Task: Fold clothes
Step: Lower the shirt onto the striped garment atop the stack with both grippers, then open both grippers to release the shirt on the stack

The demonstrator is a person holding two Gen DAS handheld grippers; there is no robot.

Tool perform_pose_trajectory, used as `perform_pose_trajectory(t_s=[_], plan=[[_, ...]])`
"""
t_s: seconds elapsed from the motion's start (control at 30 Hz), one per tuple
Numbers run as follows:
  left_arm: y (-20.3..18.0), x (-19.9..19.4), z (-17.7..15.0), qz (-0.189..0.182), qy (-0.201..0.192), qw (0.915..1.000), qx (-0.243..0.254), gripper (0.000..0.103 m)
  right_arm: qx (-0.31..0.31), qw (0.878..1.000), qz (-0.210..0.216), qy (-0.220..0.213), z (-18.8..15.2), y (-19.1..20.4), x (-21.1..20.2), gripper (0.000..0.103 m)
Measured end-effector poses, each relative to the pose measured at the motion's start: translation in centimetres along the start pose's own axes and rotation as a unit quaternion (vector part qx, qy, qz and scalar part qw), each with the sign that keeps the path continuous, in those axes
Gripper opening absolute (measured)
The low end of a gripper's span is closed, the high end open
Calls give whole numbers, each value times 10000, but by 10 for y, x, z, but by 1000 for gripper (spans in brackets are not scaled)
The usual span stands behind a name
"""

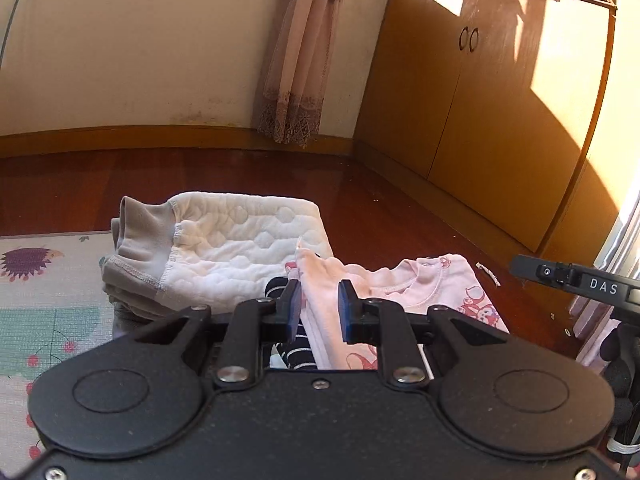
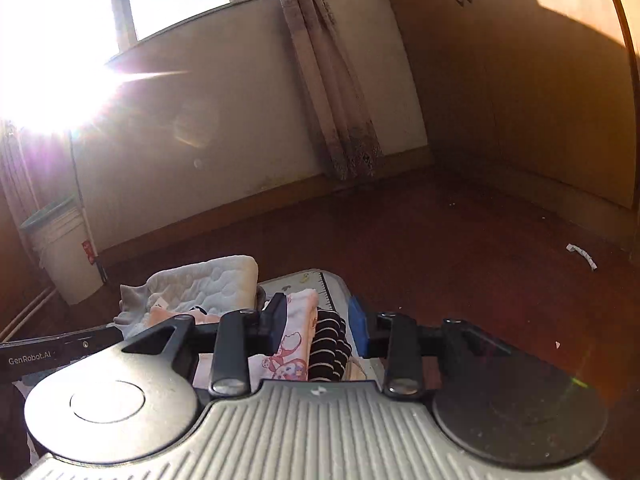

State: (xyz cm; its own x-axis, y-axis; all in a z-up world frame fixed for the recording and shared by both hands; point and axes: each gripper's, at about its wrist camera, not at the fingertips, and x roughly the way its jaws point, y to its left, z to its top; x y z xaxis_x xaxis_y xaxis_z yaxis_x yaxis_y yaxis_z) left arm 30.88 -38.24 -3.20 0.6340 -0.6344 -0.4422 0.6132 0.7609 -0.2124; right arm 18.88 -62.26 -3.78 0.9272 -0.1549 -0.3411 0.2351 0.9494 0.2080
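Pink printed clothing (image 1: 320, 304) is lying folded over on the floor-level pile, rising between the blue pads of the left tool (image 1: 319, 306), whose two fingers are pressing in on a raised fold of the fabric and pinching it. Its neckline and cartoon print are spreading out to the right of that tool, toward the dark wooden floor (image 1: 384, 216). A black-and-white striped garment (image 2: 326, 346) is sitting just beside the pink one, touching it; in the right wrist view it is lying between the fingers of the right tool (image 2: 318, 322), which are standing spread apart, with the right blue pad clear of the cloth and the left finger resting against the pink fabric. A cream quilted garment with a grey ribbed cuff (image 1: 224, 240) is lying folded behind and to the left of the pink piece, partly on a play mat printed with a hedgehog and cherries (image 1: 44, 280). A small scrap of white paper (image 1: 489, 274) is lying on the floor to the right. Beyond, a lace-edged curtain (image 1: 296, 60) is hanging against the pale wall, next to a yellow wooden cabinet (image 1: 480, 120) catching sunlight, and a white bin (image 2: 66, 256) is standing by the wall under the glaring window.
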Motion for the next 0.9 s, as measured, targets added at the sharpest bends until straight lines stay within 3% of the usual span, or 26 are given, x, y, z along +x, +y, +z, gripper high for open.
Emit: perform_pose_trajectory(t_s=[0.07, 0.13, 0.2, 0.27, 0.3, 0.4, 0.53, 0.6, 0.67, 0.8, 0.9], plan=[[-6, 1, -10, -227, 47, 9996, 159, 16, -520, 9985, 182, -14, -6, 15, 1, 35], [-9, 10, -16, -240, 269, 9992, 164, 16, -681, 9966, 160, 442, -14, 23, 18, 31], [-10, 24, -21, -82, 595, 9981, 113, 16, -454, 9945, -65, 947, -22, 20, 33, 30], [-10, 16, -17, -105, 513, 9986, 46, 16, -232, 9966, 3, 796, -22, 20, 19, 30], [-10, 8, -13, -138, 468, 9988, 6, 20, -143, 9967, 57, 794, -19, 23, 10, 31], [-14, -11, -6, -164, 418, 9990, -52, 59, 151, 9956, 137, 911, -12, 30, -14, 48], [-26, -34, -2, -216, 578, 9981, -43, 63, 333, 9923, -25, 1192, -6, 37, -37, 48], [-37, -46, -3, -229, 653, 9976, 83, 68, 374, 9908, -183, 1291, -1, 41, -50, 60], [-47, -58, -4, -168, 783, 9967, 147, 82, 406, 9890, -338, 1379, 4, 45, -64, 73], [-60, -81, -3, -110, 871, 9959, 203, 93, 297, 9878, -621, 1398, 13, 53, -91, 85], [-69, -97, -1, 102, 862, 9958, 300, 96, 345, 9864, -707, 1445, 19, 54, -110, 92]])
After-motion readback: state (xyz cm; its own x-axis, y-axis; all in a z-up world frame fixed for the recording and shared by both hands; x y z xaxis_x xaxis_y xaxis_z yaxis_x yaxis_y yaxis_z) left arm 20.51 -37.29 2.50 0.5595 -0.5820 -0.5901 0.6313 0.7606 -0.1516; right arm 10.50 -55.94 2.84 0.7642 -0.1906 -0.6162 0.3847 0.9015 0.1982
